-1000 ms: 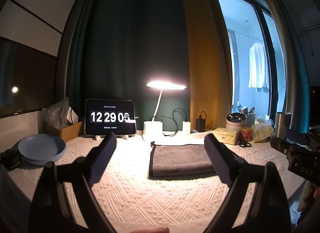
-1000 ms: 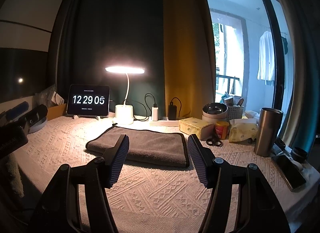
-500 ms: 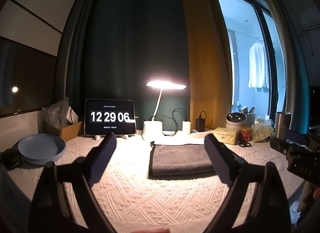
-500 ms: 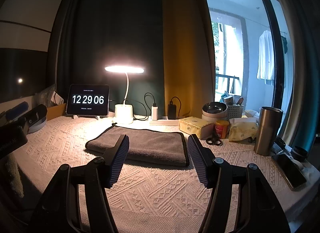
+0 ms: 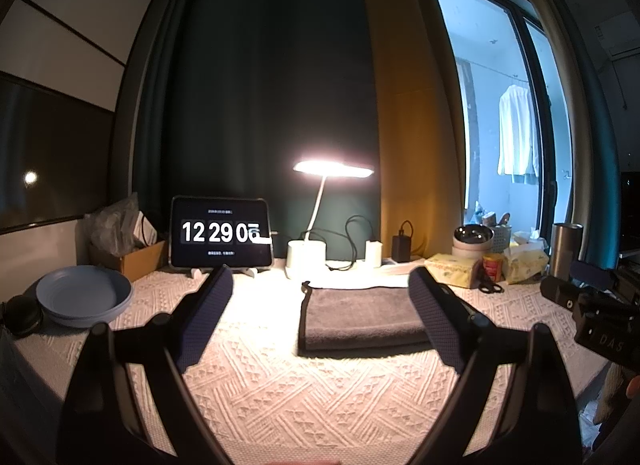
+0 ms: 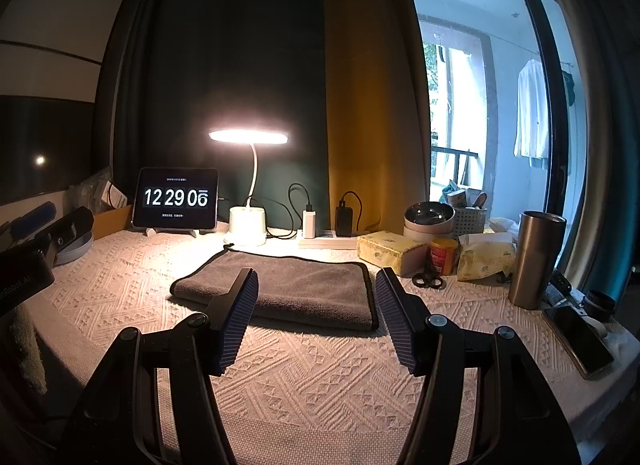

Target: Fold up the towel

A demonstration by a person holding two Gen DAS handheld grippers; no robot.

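A grey towel (image 5: 360, 315) lies folded flat on the cream textured tablecloth (image 5: 280, 385), in front of the lamp. It also shows in the right wrist view (image 6: 296, 289). My left gripper (image 5: 320, 305) is open and empty, held above the cloth short of the towel, whose right part is hidden behind its right finger. My right gripper (image 6: 316, 305) is open and empty, hovering just before the towel's near edge. Each gripper's body appears at the edge of the other's view.
A lit desk lamp (image 5: 316, 217), a tablet clock (image 5: 220, 233) and chargers stand at the back. A blue plate (image 5: 84, 295) sits left. Tissue packs (image 6: 390, 251), scissors (image 6: 428, 279), a steel tumbler (image 6: 534, 259) and a phone (image 6: 576, 339) sit right.
Nothing has visibly moved except the clock's seconds; both grippers stay still and open.
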